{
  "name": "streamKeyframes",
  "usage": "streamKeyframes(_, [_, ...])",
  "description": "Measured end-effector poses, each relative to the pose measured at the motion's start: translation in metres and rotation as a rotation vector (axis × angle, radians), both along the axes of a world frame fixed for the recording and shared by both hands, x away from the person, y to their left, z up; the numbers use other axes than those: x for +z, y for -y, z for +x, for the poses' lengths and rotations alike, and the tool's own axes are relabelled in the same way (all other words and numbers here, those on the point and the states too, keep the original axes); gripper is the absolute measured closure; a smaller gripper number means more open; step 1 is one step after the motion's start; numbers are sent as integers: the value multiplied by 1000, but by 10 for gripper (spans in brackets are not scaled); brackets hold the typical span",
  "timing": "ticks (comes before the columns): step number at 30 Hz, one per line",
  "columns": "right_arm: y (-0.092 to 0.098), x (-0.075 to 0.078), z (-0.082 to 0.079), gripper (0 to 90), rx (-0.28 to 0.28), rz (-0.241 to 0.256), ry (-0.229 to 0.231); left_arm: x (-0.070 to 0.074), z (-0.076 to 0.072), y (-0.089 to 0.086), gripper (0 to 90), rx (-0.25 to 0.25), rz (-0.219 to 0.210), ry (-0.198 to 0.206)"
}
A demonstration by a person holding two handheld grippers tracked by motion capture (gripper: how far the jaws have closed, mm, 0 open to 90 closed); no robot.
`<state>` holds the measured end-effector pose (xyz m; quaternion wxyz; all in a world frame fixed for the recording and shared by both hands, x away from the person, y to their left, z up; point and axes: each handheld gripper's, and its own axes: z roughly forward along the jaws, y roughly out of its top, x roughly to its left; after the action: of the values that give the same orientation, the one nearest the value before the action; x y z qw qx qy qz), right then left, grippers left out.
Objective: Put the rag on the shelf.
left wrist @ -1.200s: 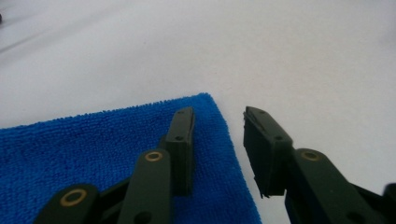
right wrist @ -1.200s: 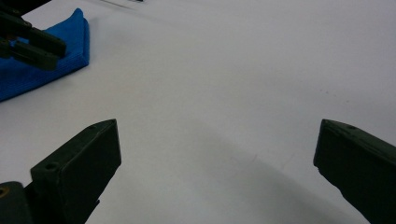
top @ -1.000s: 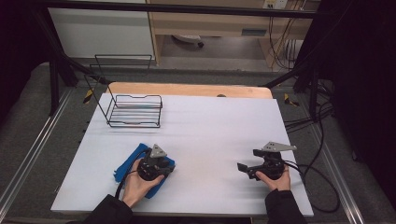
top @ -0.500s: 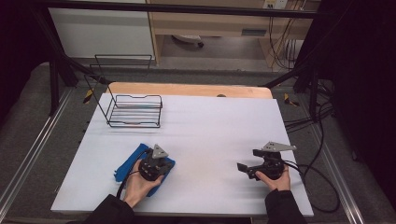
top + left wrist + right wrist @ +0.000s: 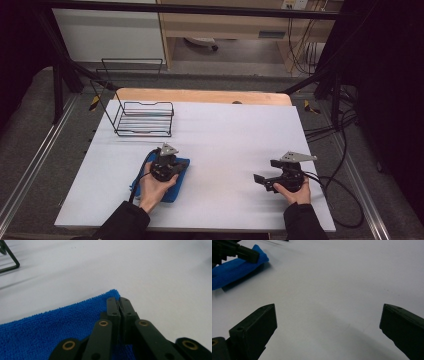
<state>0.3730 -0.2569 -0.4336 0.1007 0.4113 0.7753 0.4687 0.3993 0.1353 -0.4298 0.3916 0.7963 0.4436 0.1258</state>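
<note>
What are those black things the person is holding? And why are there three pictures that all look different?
Each one is a hand-held gripper, a tool with two black jaws that pinch, like big tweezers. One picture comes from a camera high above the white table. The other two come from little cameras riding on the tools, so you look along their jaws.

The left hand-held gripper has its jaws pressed together over the corner of a blue cloth; I can't tell if it pinches any fabric. The right hand-held gripper has its jaws wide open with nothing between them, above bare table. At the far left of the table stands a black wire rack.
</note>
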Motion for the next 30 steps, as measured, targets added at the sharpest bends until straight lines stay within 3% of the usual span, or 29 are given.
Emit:
streamKeyframes(5, [0,0,0,18,1,0,0,-4,15,9,875,42,7,-6])
streamKeyframes(8, [-1,0,0,19,4,0,3,-10,19,12,856,26,30,-18])
streamKeyframes(12, [-1,-1,0,20,5,-3,3,-4,16,7,767,-8,-13,-12])
streamKeyframes(13, [-1,-1,0,20,4,-3,3,1,14,3,707,-19,-20,-5])
streamKeyframes(16, [-2,-1,0,20,2,-1,-1,17,6,-13,500,-61,-16,18])
streamKeyframes(19, [-3,-1,0,20,4,-3,2,30,-2,-40,458,-59,-1,35])
streamKeyframes(21, [-3,-1,0,21,2,-2,-1,34,-7,-61,410,-53,8,22])
streamKeyframes(26, [-4,-2,-1,20,0,2,-7,24,-22,-101,411,-20,46,-20])
streamKeyframes(30, [-5,-2,0,21,4,-1,-6,9,-29,-121,430,13,39,-71])
